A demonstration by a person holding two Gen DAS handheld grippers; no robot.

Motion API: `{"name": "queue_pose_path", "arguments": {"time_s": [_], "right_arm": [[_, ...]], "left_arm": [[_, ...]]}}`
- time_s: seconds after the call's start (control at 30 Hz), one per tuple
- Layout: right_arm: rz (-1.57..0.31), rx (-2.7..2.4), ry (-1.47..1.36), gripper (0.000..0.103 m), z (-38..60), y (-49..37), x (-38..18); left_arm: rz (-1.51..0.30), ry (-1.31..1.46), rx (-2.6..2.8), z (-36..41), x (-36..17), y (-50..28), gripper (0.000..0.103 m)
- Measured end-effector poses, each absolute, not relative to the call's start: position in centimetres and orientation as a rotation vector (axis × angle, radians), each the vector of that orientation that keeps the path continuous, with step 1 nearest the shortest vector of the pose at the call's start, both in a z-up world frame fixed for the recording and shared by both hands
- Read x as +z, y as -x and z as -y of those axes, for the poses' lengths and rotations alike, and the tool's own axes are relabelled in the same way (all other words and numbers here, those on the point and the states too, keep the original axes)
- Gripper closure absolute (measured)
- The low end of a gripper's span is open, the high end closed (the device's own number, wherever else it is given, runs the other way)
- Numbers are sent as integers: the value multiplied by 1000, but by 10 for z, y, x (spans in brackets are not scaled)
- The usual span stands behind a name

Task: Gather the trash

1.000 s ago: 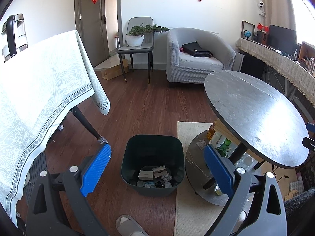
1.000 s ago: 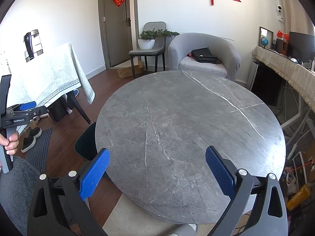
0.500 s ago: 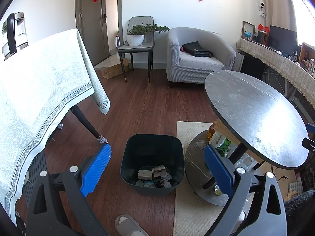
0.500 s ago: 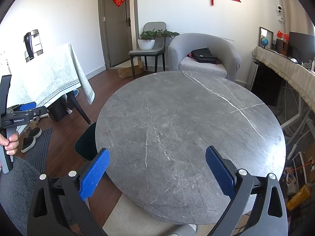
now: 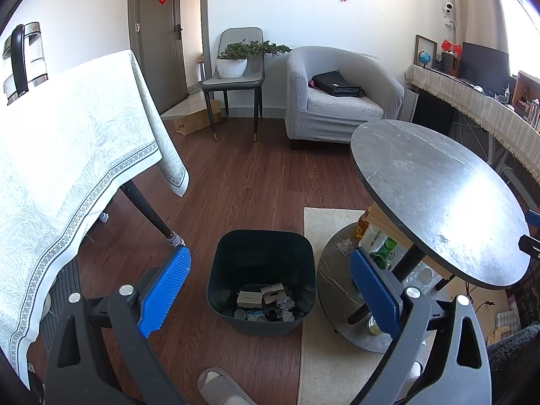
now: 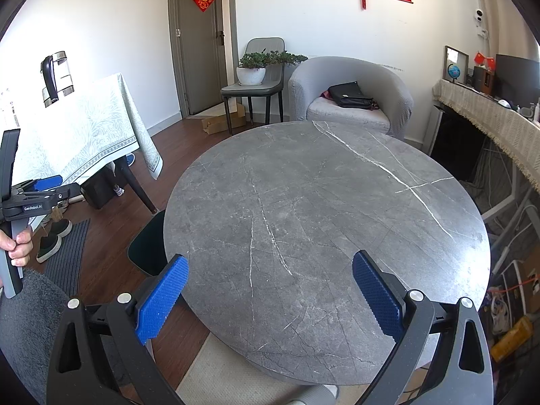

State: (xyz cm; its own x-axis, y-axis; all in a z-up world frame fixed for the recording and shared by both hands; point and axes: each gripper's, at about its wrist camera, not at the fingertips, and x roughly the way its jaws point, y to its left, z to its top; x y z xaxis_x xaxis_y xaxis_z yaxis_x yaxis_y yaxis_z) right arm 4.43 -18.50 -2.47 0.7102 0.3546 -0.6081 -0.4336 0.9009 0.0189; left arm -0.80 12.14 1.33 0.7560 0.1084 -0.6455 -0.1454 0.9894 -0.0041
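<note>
Dark green bin; grey white-veined tabletop; blue gripper pads.

Premises: a home living room, shown by the grey armchair, potted plant on a chair, tablecloth-covered dining counter, wood floor.

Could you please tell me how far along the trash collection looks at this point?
Mostly done, it seems: the bin already holds crumpled paper and small boxes, and the round tabletop shows no trash. Nothing is in hand: the left claw and right claw are both open. What may remain is the crumpled scrap on the lower shelf by the bottles.
</note>
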Motion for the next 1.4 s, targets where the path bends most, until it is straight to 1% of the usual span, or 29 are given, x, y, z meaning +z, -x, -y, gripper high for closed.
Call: {"name": "queue_pose_path", "arguments": {"time_s": [1.4], "right_arm": [[-647,436,129,4,182,-43,-24]], "left_arm": [[-706,55,132,-125,11,8,6]]}}
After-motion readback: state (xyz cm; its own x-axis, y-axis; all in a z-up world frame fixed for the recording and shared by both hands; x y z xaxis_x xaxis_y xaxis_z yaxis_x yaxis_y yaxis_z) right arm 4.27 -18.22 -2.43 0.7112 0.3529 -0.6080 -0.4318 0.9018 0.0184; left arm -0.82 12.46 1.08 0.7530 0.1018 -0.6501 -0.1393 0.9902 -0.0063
